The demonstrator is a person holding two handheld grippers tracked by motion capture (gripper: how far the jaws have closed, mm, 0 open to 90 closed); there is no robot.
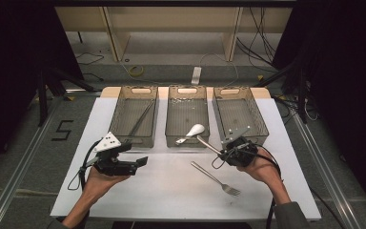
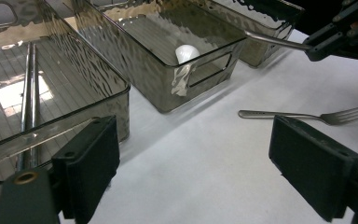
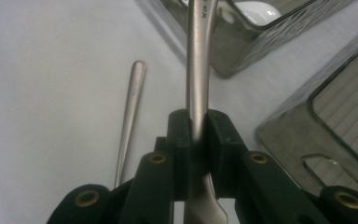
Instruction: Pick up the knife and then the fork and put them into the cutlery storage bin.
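Note:
A metal spoon (image 1: 196, 130) hangs with its bowl (image 2: 186, 52) over the front of the middle grey bin (image 1: 187, 142), and its handle (image 3: 198, 70) crosses the bin's front rim. My right gripper (image 1: 222, 153) is shut on the handle's end, jaws pressed on both sides (image 3: 198, 123); it also shows far off in the left gripper view (image 2: 335, 33). A fork (image 1: 217, 179) lies flat on the white mat, tines toward the person, just near of the right gripper (image 2: 303, 115) (image 3: 131, 107). My left gripper (image 1: 142, 161) (image 2: 200, 163) is open and holds nothing, in front of the left bin.
Three see-through grey bins stand in a row at the back of the white mat (image 1: 171, 191). The left bin (image 1: 118, 114) holds a pair of metal chopsticks (image 1: 141, 119) (image 2: 28, 93). The right bin (image 1: 259, 121) looks bare inside. Dark floor and cables surround the table.

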